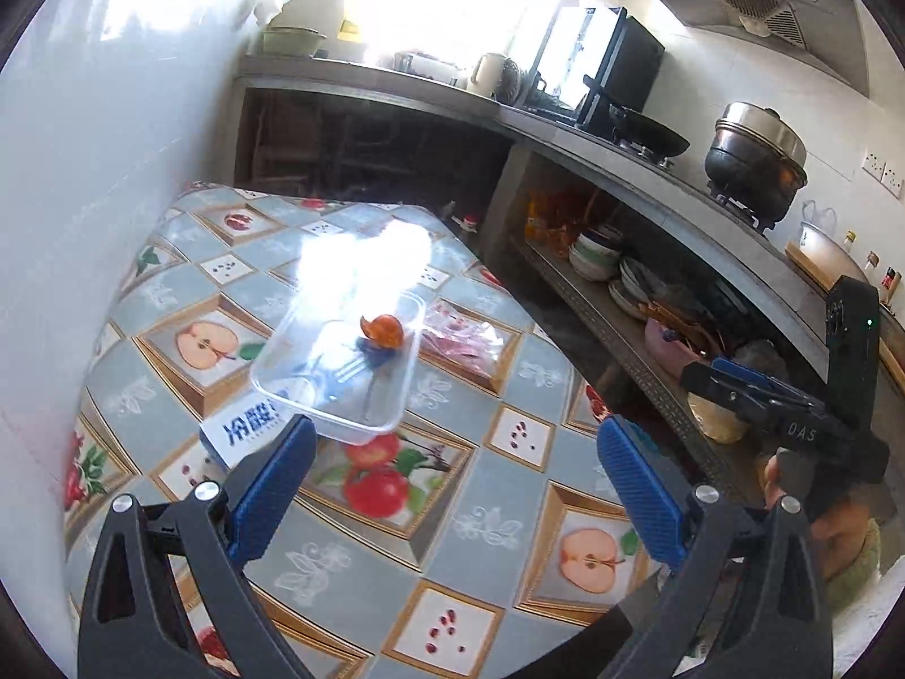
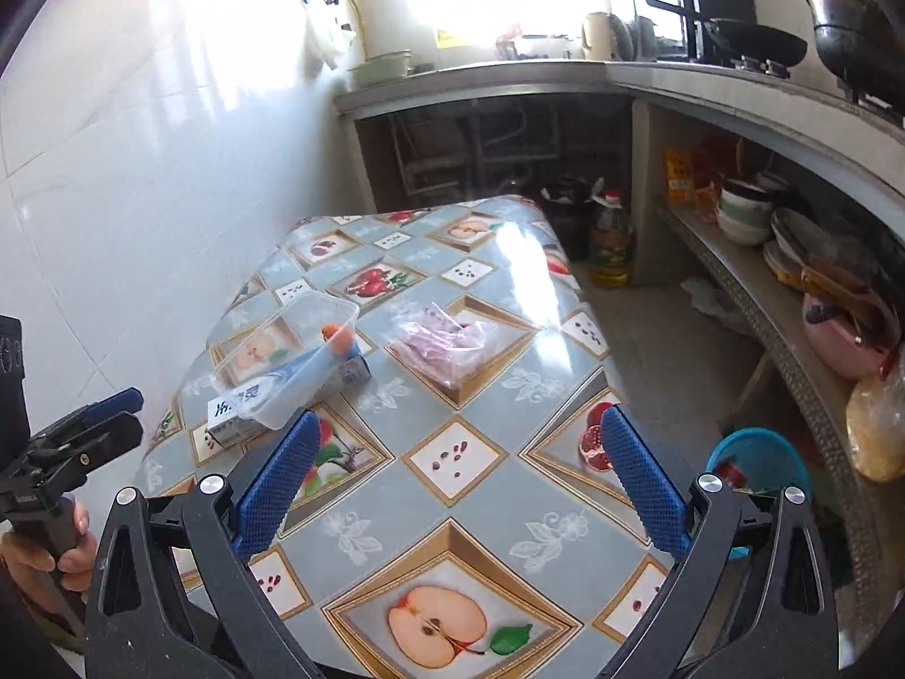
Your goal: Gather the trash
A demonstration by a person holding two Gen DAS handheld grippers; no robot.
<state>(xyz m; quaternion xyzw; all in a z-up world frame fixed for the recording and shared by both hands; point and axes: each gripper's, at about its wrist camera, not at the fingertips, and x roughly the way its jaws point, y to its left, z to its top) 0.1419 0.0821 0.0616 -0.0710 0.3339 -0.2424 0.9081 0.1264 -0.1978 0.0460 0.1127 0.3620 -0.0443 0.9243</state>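
Note:
A clear plastic container [image 1: 339, 362] lies on the fruit-patterned table [image 1: 503, 515], resting partly on a blue-and-white carton [image 1: 237, 433]. Inside it are an orange peel [image 1: 384, 331], a blue scrap and a fork. A crumpled pink plastic bag [image 1: 464, 339] lies just to its right. My left gripper [image 1: 458, 486] hovers open and empty in front of the container. My right gripper [image 2: 458, 486] is also open and empty, over the table's near part, with the container [image 2: 288, 362] ahead to its left and the bag [image 2: 441, 345] straight ahead. Each gripper shows in the other's view: the right gripper [image 1: 698, 376] and the left gripper [image 2: 127, 410].
A white tiled wall [image 2: 141, 170] borders the table on the left. A blue bin [image 2: 758, 464] stands on the floor to the right, below a concrete counter whose shelf [image 2: 752, 283] holds bowls and plates. An oil bottle [image 2: 611, 237] stands past the table's far corner.

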